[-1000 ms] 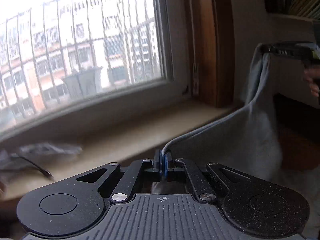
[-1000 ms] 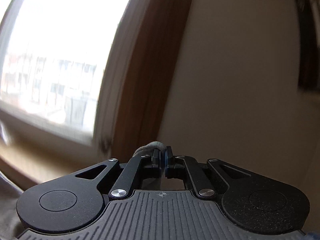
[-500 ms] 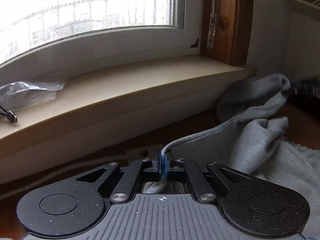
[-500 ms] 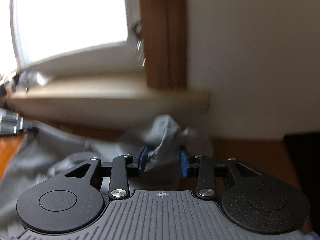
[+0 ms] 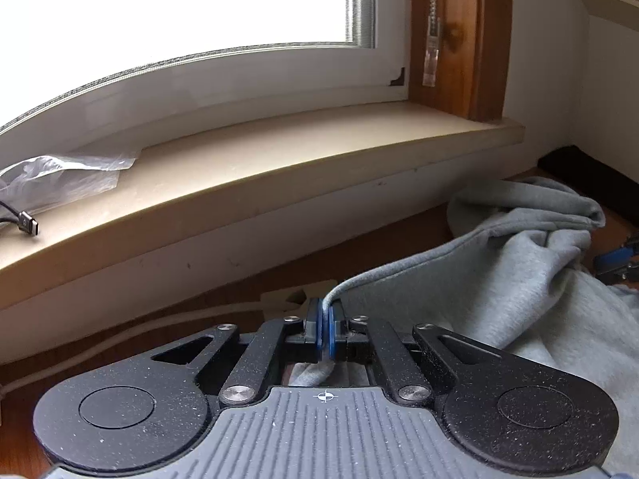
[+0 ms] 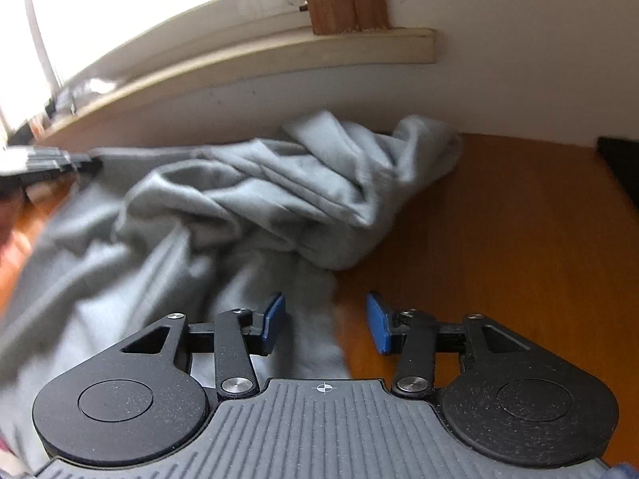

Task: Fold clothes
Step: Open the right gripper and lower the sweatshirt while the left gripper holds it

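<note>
While pinched at its hem, grey garment [image 6: 255,207] lies bunched on wooden tabletop [image 6: 499,239].
Left gripper [image 5: 326,329]: blue pads clamped on the hem edge, near the tabletop's back edge under the windowsill [image 5: 247,171]. Right gripper [image 6: 325,321]: spread wide, holding nothing, over the cloth's right border. Garment heaped toward the back corner by the wall.

A home room: windowsill [image 5: 279,159], wooden floor [image 6: 499,239], crumpled clothing [image 6: 279,199].
</note>
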A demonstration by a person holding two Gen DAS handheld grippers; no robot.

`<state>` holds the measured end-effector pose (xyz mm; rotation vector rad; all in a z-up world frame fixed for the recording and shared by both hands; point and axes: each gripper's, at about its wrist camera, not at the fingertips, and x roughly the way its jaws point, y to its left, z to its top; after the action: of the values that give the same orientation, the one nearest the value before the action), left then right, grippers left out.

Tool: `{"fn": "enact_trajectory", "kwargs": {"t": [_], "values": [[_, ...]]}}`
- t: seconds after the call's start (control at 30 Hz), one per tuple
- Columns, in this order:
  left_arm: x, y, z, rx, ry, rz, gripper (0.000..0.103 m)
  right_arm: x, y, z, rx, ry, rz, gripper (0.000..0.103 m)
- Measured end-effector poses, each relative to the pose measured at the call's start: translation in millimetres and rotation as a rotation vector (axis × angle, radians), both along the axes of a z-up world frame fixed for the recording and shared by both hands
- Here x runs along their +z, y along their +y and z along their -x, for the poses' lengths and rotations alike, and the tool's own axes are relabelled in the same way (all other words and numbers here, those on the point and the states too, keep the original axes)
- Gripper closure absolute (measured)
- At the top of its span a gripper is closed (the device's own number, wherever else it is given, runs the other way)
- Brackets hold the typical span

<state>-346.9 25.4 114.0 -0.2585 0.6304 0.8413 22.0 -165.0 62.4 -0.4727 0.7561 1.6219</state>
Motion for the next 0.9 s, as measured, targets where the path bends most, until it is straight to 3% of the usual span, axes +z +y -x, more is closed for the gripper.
{"fn": "enact_trajectory", "kwargs": {"t": [0.07,0.13,0.23,0.3,0.47,0.53,0.6,0.7,0.77,0.83,0.9], "values": [[2,-1,-2,0.014,-0.006,-0.008,0.100,-1,8,15,0.025,-0.010,-0.012,0.059],[6,-3,-2,0.018,-0.023,-0.003,0.100,-3,9,29,0.049,-0.088,-0.012,0.061],[18,-8,1,0.017,-0.043,-0.005,0.100,0,4,35,0.056,-0.147,-0.048,0.095],[26,-11,0,0.022,-0.051,-0.017,0.100,6,-5,28,0.009,-0.201,-0.097,0.103],[50,-18,-15,0.019,-0.073,-0.057,0.100,26,-30,-8,-0.156,-0.325,-0.198,0.103],[55,-20,-26,0.004,-0.059,-0.069,0.100,35,-38,-35,-0.227,-0.313,-0.195,0.103],[56,-23,-35,-0.012,-0.023,-0.091,0.100,37,-41,-46,-0.201,-0.251,-0.180,0.102],[46,-23,-35,-0.014,0.006,-0.082,0.100,28,-41,-32,-0.129,-0.187,-0.160,0.090],[37,-22,-31,-0.007,0.019,-0.066,0.100,18,-36,-15,-0.069,-0.146,-0.141,0.061],[27,-21,-25,0.004,0.027,-0.047,0.100,8,-29,5,-0.003,-0.104,-0.124,0.057],[20,-21,-20,0.005,0.027,-0.033,0.100,5,-27,16,0.011,-0.131,-0.117,0.057]]}}
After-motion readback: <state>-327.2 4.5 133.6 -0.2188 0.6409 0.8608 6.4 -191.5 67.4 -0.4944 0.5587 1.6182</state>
